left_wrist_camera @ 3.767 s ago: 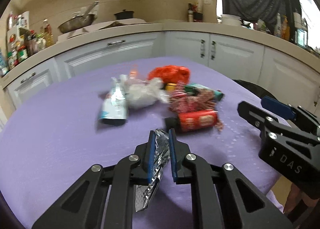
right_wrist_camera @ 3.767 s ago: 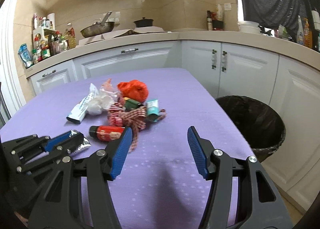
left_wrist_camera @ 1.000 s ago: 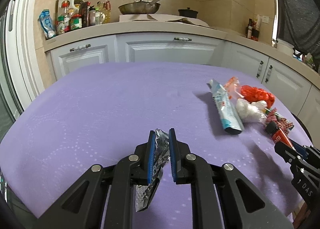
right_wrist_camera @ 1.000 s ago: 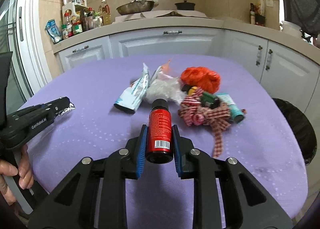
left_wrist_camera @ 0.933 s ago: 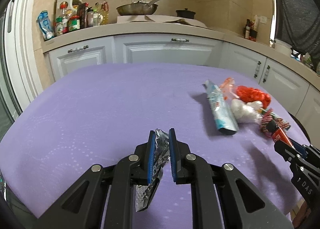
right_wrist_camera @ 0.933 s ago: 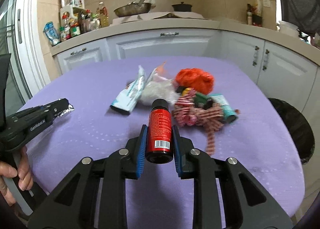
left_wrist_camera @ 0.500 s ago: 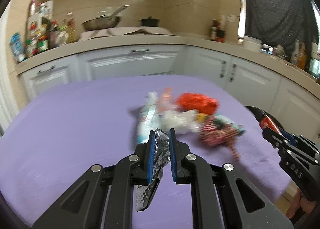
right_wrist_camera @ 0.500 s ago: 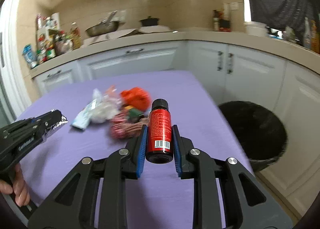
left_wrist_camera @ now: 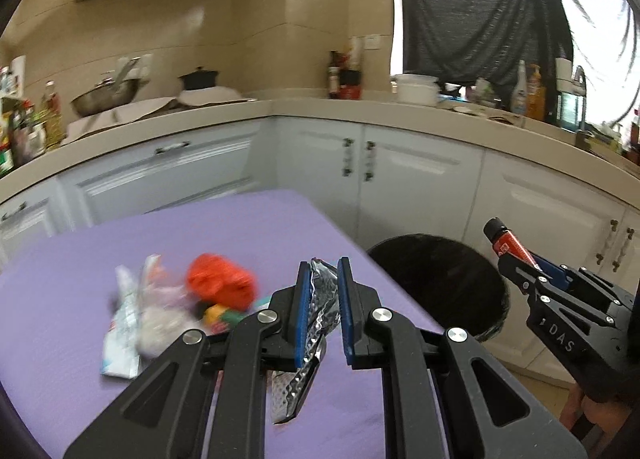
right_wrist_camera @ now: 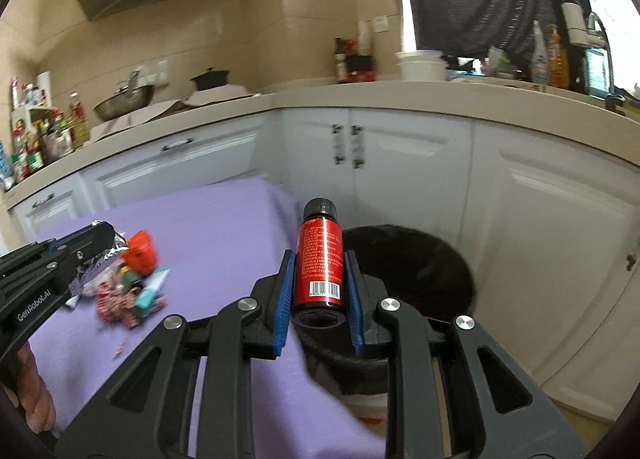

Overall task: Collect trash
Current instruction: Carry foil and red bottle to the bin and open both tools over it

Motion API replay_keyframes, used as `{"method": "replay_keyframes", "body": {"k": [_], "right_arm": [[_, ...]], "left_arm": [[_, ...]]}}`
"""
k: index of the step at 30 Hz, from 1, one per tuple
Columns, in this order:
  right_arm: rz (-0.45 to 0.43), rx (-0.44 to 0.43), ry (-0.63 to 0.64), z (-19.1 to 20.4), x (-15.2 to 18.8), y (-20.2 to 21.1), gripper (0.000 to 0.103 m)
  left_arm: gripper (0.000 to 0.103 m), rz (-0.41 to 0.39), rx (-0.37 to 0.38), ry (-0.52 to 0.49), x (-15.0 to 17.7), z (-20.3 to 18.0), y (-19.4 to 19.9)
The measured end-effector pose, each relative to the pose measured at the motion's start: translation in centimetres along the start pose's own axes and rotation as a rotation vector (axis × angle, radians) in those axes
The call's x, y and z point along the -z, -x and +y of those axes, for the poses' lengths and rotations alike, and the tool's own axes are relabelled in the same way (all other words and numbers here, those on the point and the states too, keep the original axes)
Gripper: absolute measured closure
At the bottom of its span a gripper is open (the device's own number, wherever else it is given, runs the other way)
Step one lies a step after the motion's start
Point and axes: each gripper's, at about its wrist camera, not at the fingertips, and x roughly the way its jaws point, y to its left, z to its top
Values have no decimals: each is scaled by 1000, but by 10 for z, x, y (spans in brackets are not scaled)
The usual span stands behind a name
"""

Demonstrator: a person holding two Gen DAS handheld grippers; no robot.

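Observation:
My left gripper (left_wrist_camera: 322, 279) is shut on a crumpled silver foil wrapper (left_wrist_camera: 306, 343) that hangs below the blue pads, over the right part of the purple table (left_wrist_camera: 208, 235). My right gripper (right_wrist_camera: 319, 263) is shut on a small red bottle with a black cap (right_wrist_camera: 320, 259), held over the near rim of the black-lined trash bin (right_wrist_camera: 424, 259). The left wrist view has that bottle (left_wrist_camera: 505, 239) and the right gripper (left_wrist_camera: 540, 271) at the right, beside the bin (left_wrist_camera: 440, 279). A blurred trash pile stays on the table: an orange bag (left_wrist_camera: 220, 285), a white-blue packet (left_wrist_camera: 124, 335), a checked ribbon (right_wrist_camera: 116, 305).
White cabinets (right_wrist_camera: 400, 163) and a beige counter (right_wrist_camera: 400, 97) wrap around behind the table and the bin. A wok (right_wrist_camera: 124, 101), a black pot (right_wrist_camera: 208, 79) and several bottles stand on the counter. A hand (right_wrist_camera: 34, 391) holds the left gripper's handle at the lower left.
Both grippers have swung to the right, away from the table's left side and toward the bin. The trash pile slid left in both views. Each grip is unchanged.

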Motion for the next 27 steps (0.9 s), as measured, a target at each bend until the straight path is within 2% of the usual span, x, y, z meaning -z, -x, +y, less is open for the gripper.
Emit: {"method": "replay_keyframes", "body": {"k": [11,27], "right_arm": [[-26,70,-28,-63,-18,-28,80],[4,94,-62,-100,-17,-75,80]], "left_arm": [[89,4,54,-56,-25,-65,-54],[88,85,69,-91,-33,-102,-118]]}}
